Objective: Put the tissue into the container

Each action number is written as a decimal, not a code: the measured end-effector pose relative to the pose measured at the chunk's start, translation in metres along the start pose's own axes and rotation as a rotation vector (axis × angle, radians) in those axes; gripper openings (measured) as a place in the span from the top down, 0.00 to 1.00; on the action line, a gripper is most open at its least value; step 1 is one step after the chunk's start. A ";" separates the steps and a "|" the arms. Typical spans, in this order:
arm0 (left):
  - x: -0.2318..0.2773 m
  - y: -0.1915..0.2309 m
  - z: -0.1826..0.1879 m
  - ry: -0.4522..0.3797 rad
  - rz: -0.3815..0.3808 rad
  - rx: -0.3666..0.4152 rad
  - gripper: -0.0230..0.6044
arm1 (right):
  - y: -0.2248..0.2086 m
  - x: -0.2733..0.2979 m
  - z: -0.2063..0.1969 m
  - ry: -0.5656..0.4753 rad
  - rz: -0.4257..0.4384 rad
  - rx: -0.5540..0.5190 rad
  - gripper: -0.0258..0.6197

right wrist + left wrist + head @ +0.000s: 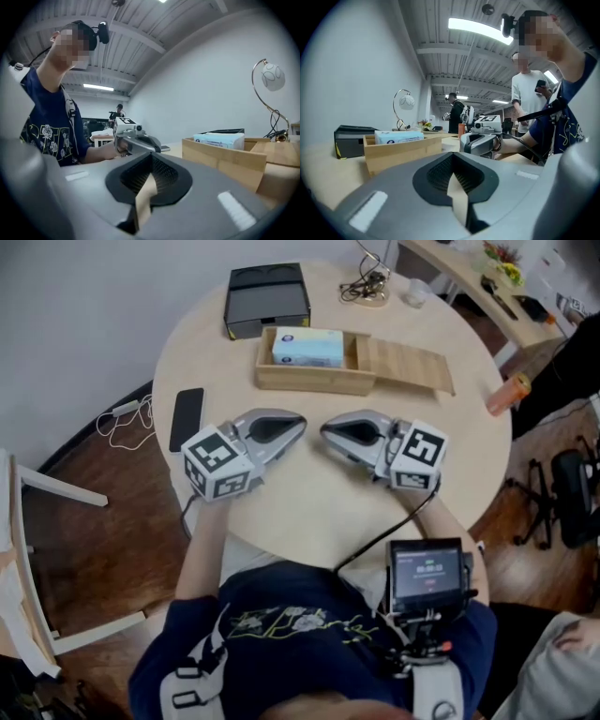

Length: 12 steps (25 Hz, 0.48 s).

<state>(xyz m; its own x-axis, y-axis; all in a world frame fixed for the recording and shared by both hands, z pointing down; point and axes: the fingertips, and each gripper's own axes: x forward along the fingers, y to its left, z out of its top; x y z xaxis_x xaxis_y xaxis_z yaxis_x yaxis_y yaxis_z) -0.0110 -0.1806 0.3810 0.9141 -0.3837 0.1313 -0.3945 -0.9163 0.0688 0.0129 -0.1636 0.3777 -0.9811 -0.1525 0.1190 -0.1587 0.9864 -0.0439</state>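
Observation:
A light-blue tissue pack (307, 346) lies inside the open wooden container (314, 379) at the back of the round table; its sliding lid (410, 365) is pushed out to the right. My left gripper (296, 426) and right gripper (327, 431) rest on the table in front of the container, tips pointing at each other, a small gap apart. Both are shut with nothing held. The left gripper view shows the left gripper (457, 187) with jaws together, the tissue pack (398, 136) and the container (401, 152) at left. In the right gripper view, the right gripper (143, 192) is shut too, the tissue pack (219, 139) at right.
A black box (267, 299) stands behind the container. A phone (187, 418) lies at the table's left edge, cables (366, 285) and a lamp base at the back. An orange bottle (509, 393) is off the right edge. A person (528, 101) stands beyond the table.

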 end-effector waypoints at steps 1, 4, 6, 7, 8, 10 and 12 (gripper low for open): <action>0.000 0.001 -0.002 0.007 0.003 -0.003 0.96 | 0.000 0.000 -0.003 0.016 -0.002 0.006 0.96; 0.000 0.002 -0.002 0.016 0.001 -0.001 0.96 | -0.002 0.003 -0.006 0.040 -0.002 0.016 0.96; 0.000 0.003 -0.001 0.014 0.002 -0.002 0.96 | -0.004 0.003 -0.004 0.037 -0.009 0.016 0.96; 0.000 0.003 -0.001 0.013 0.003 -0.002 0.96 | -0.005 0.003 -0.004 0.037 -0.013 0.015 0.96; 0.001 0.003 -0.001 0.013 0.003 -0.001 0.96 | -0.006 0.002 -0.004 0.037 -0.015 0.014 0.96; 0.001 0.003 -0.001 0.013 0.002 0.000 0.96 | -0.005 0.002 -0.005 0.036 -0.014 0.010 0.96; 0.001 0.002 -0.002 0.013 0.002 -0.001 0.96 | -0.004 0.002 -0.005 0.036 -0.010 0.008 0.96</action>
<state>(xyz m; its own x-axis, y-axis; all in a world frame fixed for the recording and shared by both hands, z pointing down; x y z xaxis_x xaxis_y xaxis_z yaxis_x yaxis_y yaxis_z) -0.0110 -0.1827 0.3832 0.9122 -0.3837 0.1441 -0.3961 -0.9155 0.0700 0.0121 -0.1678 0.3831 -0.9749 -0.1601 0.1550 -0.1696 0.9842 -0.0504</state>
